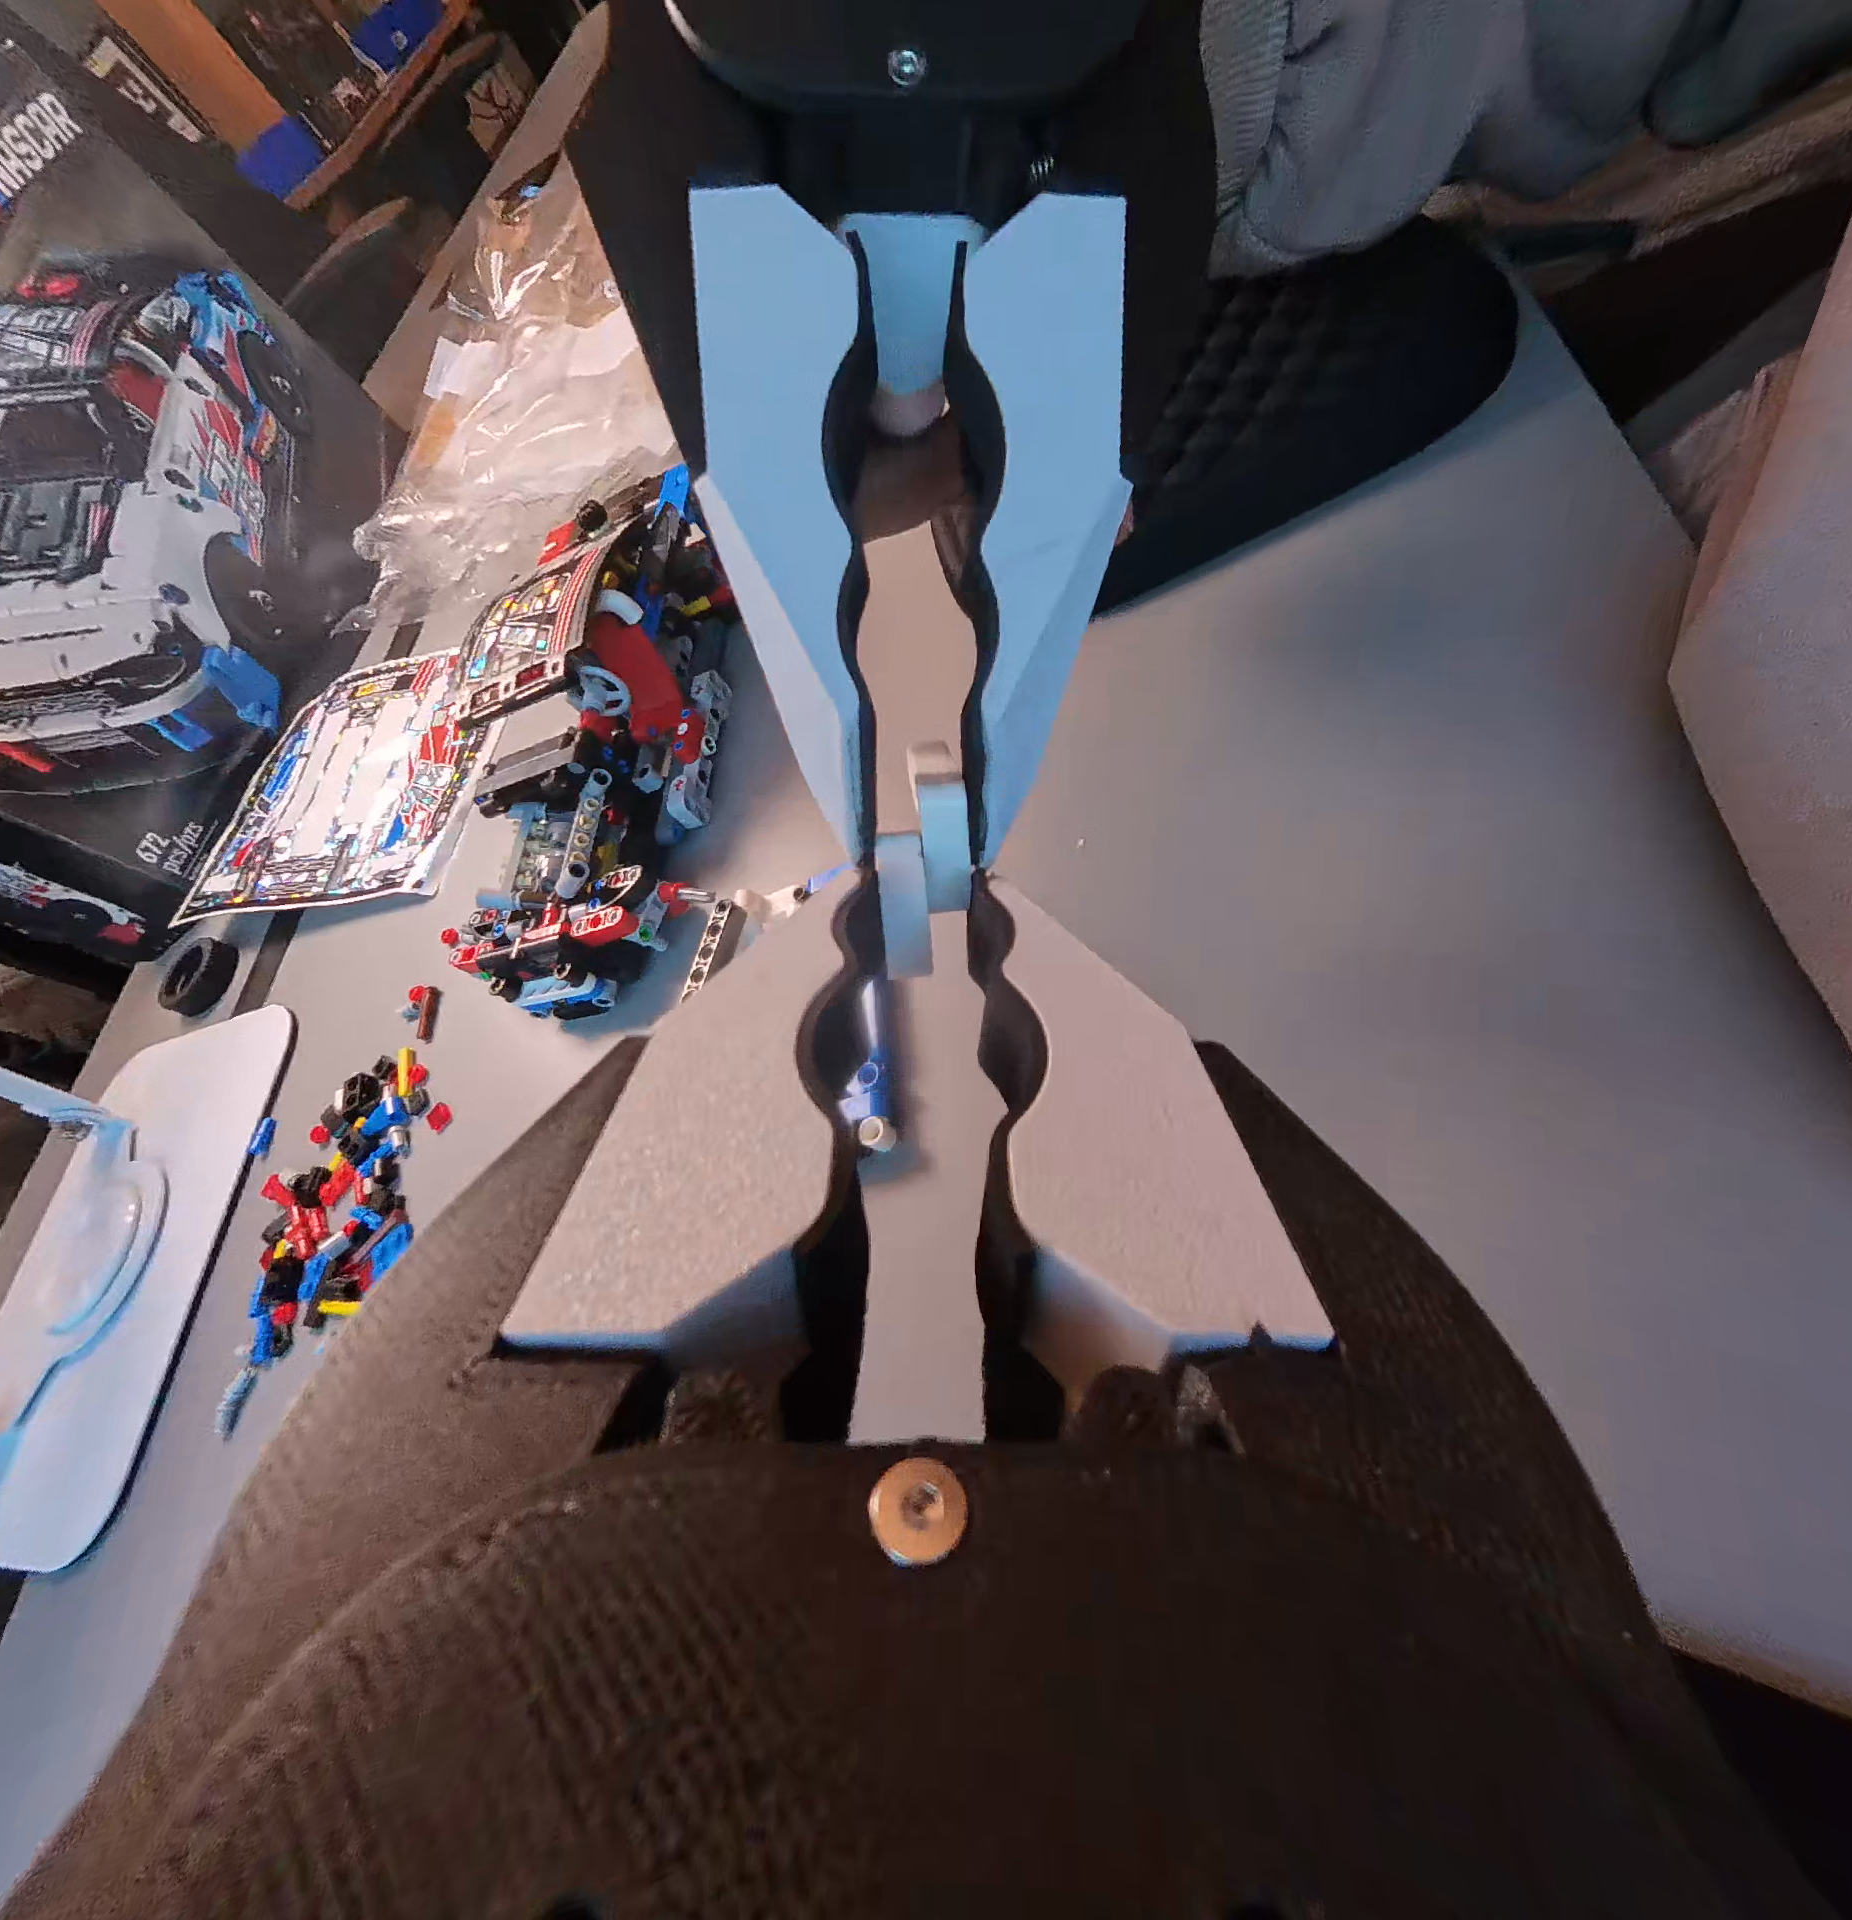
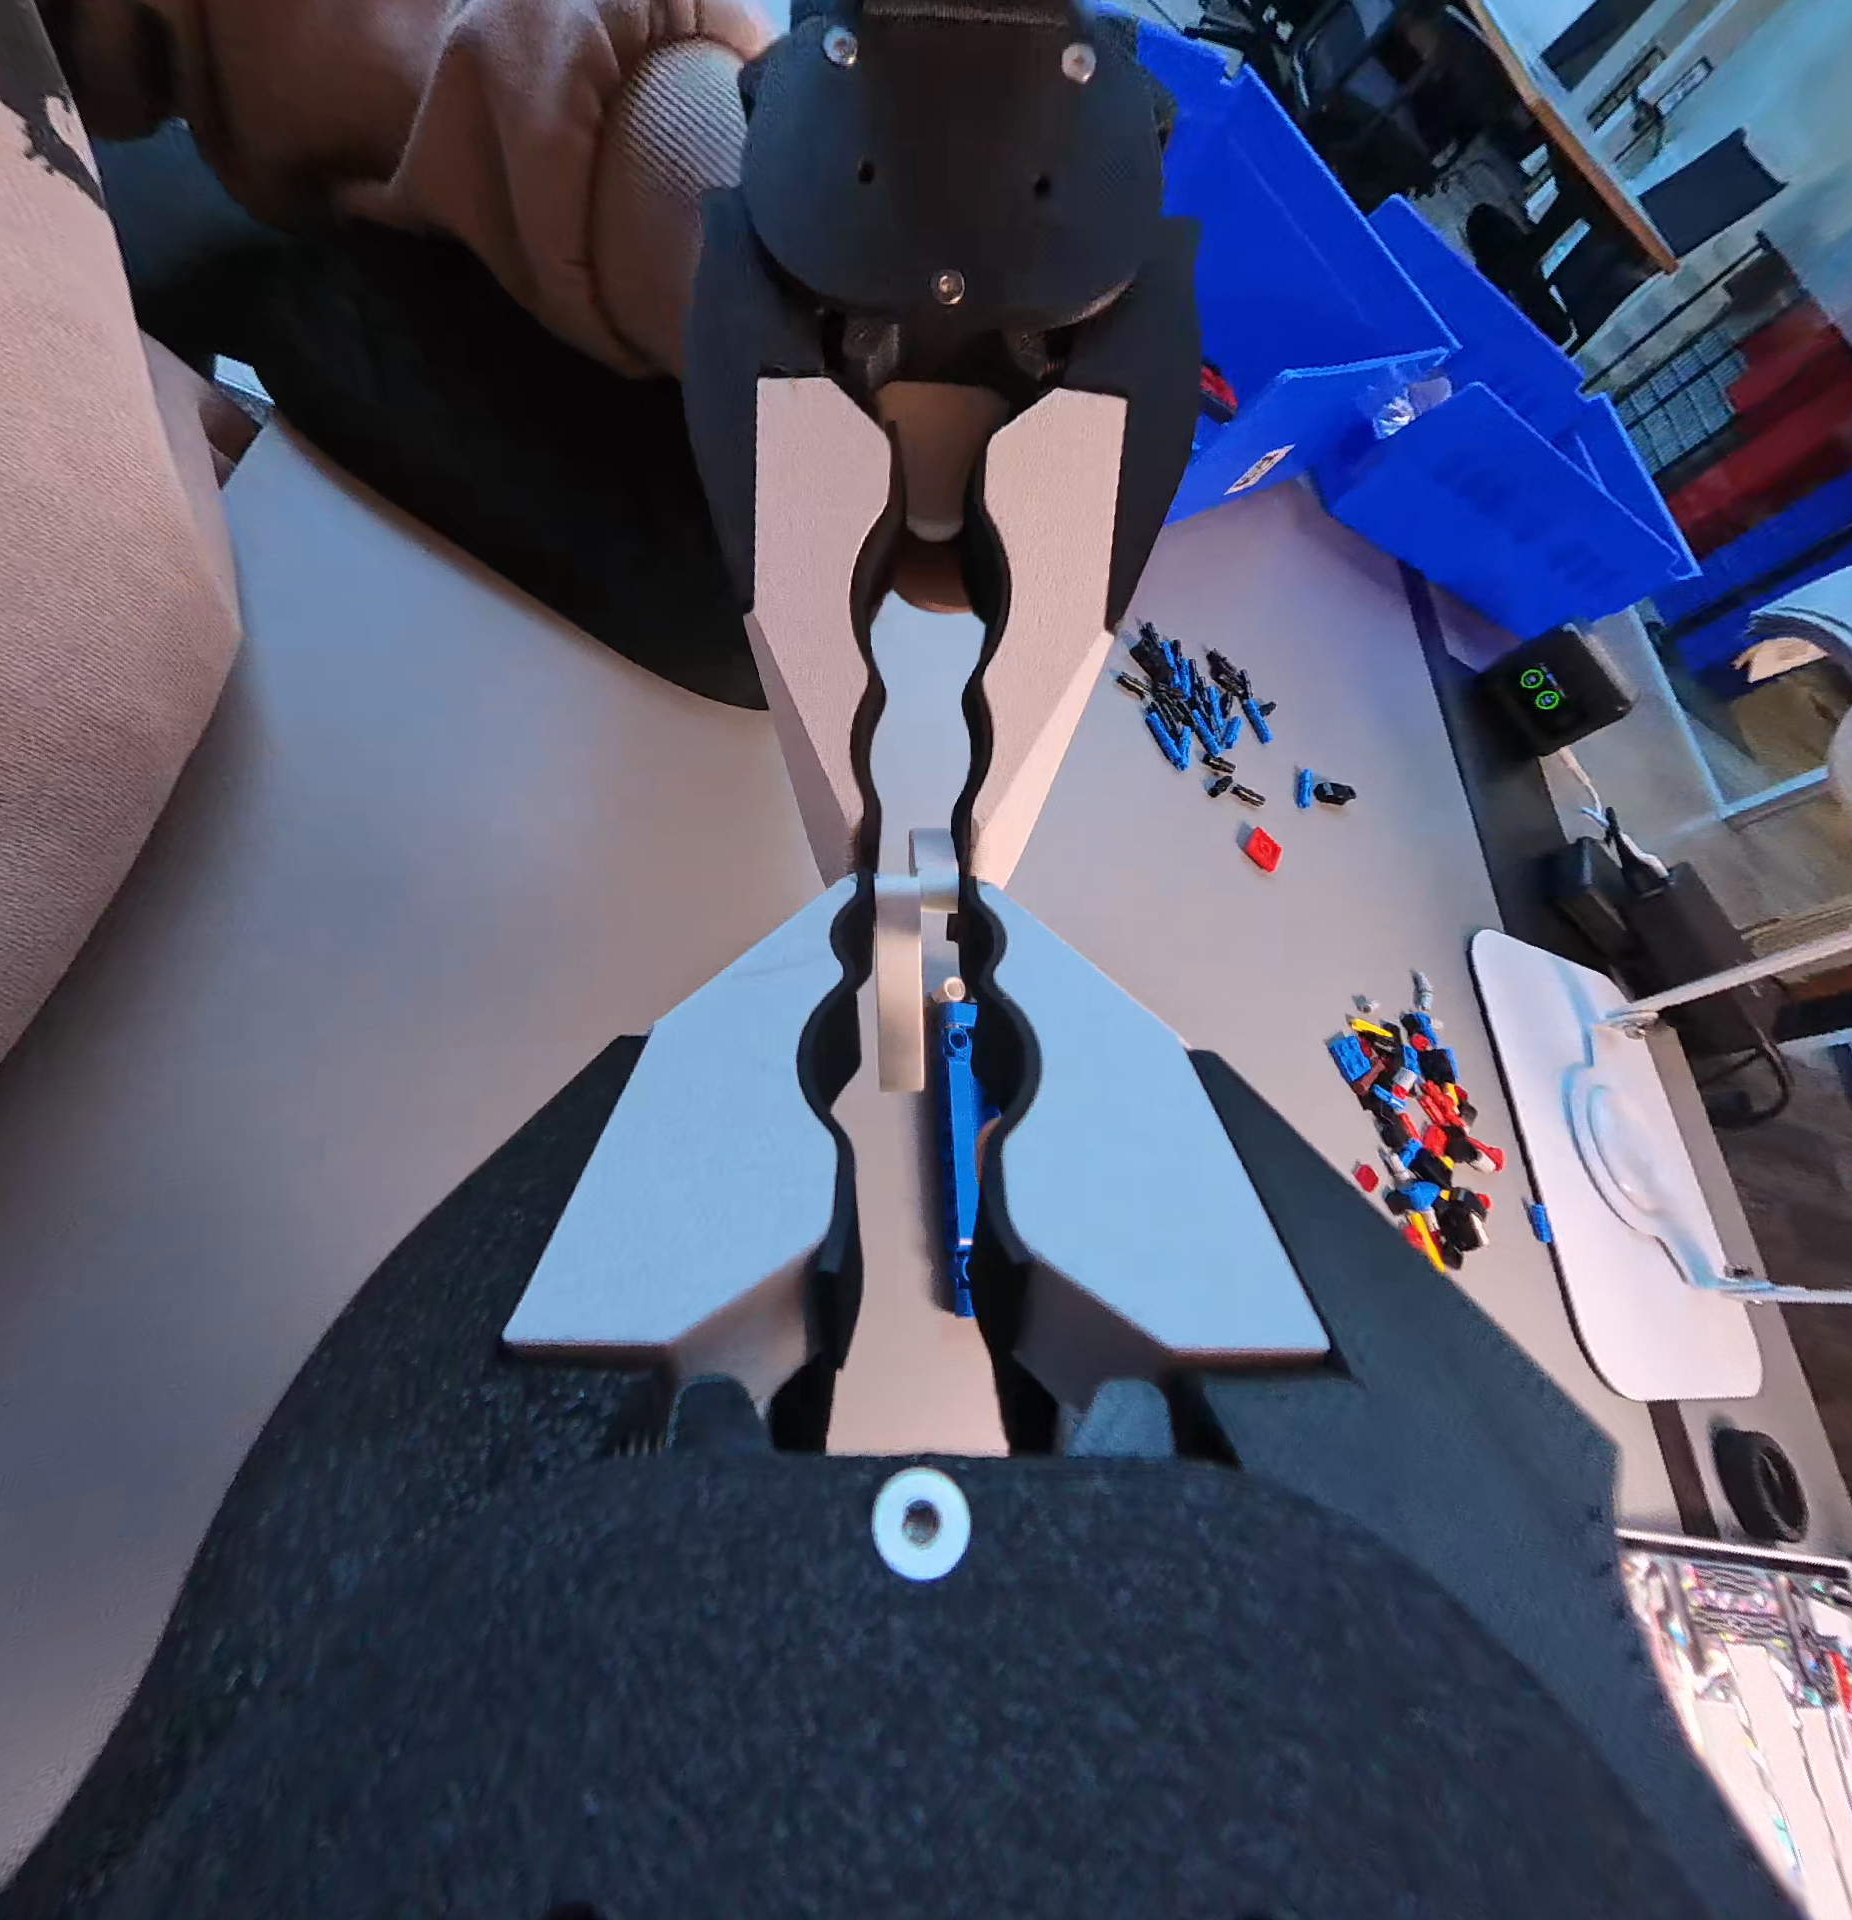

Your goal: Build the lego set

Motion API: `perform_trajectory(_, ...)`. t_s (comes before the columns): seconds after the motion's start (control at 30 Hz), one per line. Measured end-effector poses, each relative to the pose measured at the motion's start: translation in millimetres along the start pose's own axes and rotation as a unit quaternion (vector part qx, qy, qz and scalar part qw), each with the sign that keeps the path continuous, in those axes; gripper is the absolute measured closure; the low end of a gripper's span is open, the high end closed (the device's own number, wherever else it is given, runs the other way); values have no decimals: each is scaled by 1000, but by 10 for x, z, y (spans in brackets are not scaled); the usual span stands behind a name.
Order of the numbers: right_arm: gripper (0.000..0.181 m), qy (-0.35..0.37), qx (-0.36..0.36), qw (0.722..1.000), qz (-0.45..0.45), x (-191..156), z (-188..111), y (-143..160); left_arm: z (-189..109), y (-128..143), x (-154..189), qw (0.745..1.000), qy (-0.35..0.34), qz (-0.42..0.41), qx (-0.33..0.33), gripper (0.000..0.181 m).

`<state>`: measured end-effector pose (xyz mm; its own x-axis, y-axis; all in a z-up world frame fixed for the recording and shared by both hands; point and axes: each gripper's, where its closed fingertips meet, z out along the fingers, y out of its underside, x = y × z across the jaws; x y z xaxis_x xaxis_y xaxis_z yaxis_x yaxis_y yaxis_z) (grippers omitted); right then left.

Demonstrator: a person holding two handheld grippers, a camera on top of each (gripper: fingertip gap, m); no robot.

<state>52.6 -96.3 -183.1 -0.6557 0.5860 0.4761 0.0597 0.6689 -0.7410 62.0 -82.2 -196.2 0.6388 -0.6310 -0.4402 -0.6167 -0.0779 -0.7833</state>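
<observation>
My two grippers meet tip to tip above the grey table (image 1: 1369,831). In the left wrist view my left gripper (image 1: 920,878) comes from below and the right gripper (image 1: 920,857) from above. Both are shut on a small white angled Lego piece (image 1: 927,852), which fills the gap between the tips. A blue beam with a white pin (image 1: 873,1065) hangs from it, seen through my fingers. In the right wrist view my right gripper (image 2: 918,885) faces the left gripper (image 2: 917,854), with the white piece (image 2: 898,977) and the blue beam (image 2: 958,1143) between them.
The part-built car (image 1: 589,790), sticker sheet (image 1: 350,790), set box (image 1: 101,520), a tyre (image 1: 200,977) and a mixed brick pile (image 1: 350,1195) lie to the left. Blue and black pins (image 2: 1202,707), blue bins (image 2: 1421,416) and a white pad (image 2: 1608,1143) show in the right wrist view. Less than 4 cm separates the two grippers' tips.
</observation>
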Motion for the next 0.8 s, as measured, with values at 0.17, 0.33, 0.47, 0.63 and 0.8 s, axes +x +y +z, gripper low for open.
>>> perform_trajectory(0.17, 168, 14, 1, 1000, -3, -43, 32, 31, 9, 47, 44, 1000, 9, 16, -10, 167)
perform_trajectory(0.33, 168, -11, 21, 996, 85, -40, 7, 41, 25, 7, 73, 991, 76, -105, 30, 166)
perform_trajectory(0.47, 159, 25, 35, 998, 50, 65, -100, -3, -44, -89, -9, 961, 113, -240, 79, 167)
perform_trajectory(0.63, 171, 111, 21, 994, -2, 202, -115, 0, -152, -232, -101, 892, 177, -388, 152, 167)
perform_trajectory(0.8, 175, 75, 19, 987, 142, 295, -113, 98, -160, -206, -143, 881, 172, -406, 171, 150)
